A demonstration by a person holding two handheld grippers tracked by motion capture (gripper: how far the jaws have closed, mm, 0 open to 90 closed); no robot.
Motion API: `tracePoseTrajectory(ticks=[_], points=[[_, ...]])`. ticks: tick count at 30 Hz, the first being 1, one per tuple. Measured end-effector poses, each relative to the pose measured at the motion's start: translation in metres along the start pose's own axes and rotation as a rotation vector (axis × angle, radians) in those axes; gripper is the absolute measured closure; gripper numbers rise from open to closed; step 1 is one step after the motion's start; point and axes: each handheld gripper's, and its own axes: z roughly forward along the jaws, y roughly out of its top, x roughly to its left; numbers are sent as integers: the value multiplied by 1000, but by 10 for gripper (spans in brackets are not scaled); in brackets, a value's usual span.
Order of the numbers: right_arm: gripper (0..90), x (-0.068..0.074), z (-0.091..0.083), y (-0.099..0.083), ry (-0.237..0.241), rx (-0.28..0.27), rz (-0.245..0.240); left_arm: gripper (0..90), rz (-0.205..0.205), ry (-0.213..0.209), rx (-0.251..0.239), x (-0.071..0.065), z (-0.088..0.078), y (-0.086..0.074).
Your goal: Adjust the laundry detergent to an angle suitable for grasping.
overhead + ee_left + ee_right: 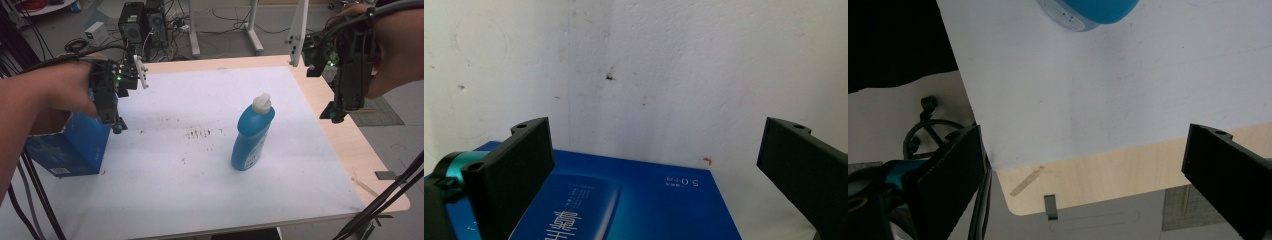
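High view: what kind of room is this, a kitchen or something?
Probably a lab or workshop, not a kitchen: computer towers and loose cables sit on the floor behind the table, and hand-held grippers hang over a white mat.

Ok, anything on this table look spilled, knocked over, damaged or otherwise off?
Nothing spilled or toppled. The blue bottle stands upright with its white cap on, and the blue box sits at the left edge. The only oddity is the white mat: dark smudges and scuffs mark its middle, left of the bottle.
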Motion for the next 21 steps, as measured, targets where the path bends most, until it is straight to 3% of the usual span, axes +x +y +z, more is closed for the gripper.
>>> tracePoseTrajectory(ticks=[13,21], points=[[30,-1,-2,2,-12,-13,-6,17,-9,1,3,0,-1,-4],[31,-4,5,1,-12,19,-1,17,-19,11,7,0,-2,-5]])
